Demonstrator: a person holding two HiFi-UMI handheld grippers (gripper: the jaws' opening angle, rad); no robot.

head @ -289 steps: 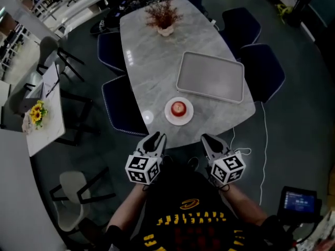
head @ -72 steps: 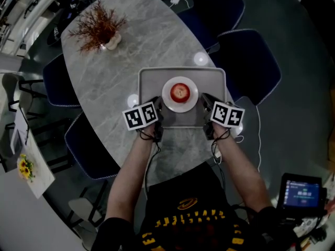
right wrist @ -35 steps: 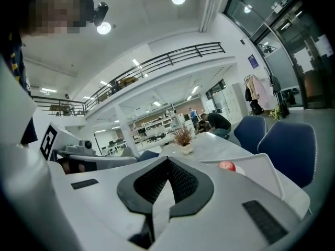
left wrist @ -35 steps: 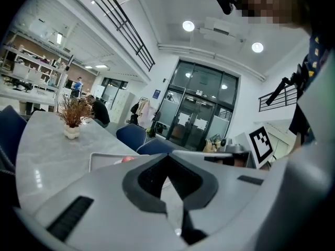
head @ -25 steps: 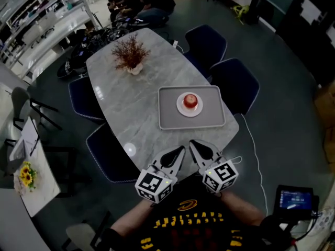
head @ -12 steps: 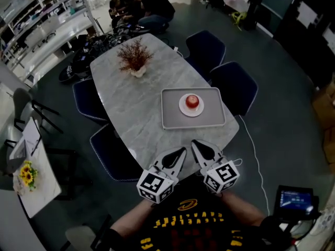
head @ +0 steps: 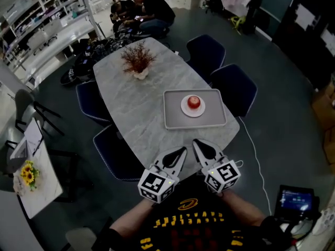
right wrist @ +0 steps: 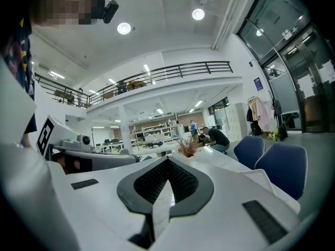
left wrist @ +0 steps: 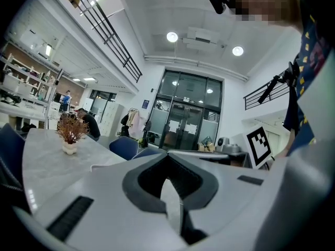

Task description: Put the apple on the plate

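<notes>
A red apple (head: 194,102) sits on a white plate (head: 185,109). The plate lies on a grey tray (head: 175,117) near the close end of the marble table (head: 136,109). My left gripper (head: 180,151) and right gripper (head: 197,144) are held close to my chest, off the table's near edge and well short of the tray. In the left gripper view the left gripper (left wrist: 167,158) has its jaws closed tip to tip with nothing between them. The right gripper (right wrist: 167,163) in its own view is likewise shut and empty. Neither gripper view shows the apple.
A pot of dried red twigs (head: 137,61) stands at the table's far end. Dark blue chairs (head: 233,90) ring the table. People (head: 152,9) crouch on the floor beyond it. A side table with yellow flowers (head: 29,174) is at the left, a small screen (head: 296,200) at the lower right.
At first the plate with the apple stood on bare table beside the tray; later it lay on the tray between both grippers. They have since drawn back to my chest; lately almost still.
</notes>
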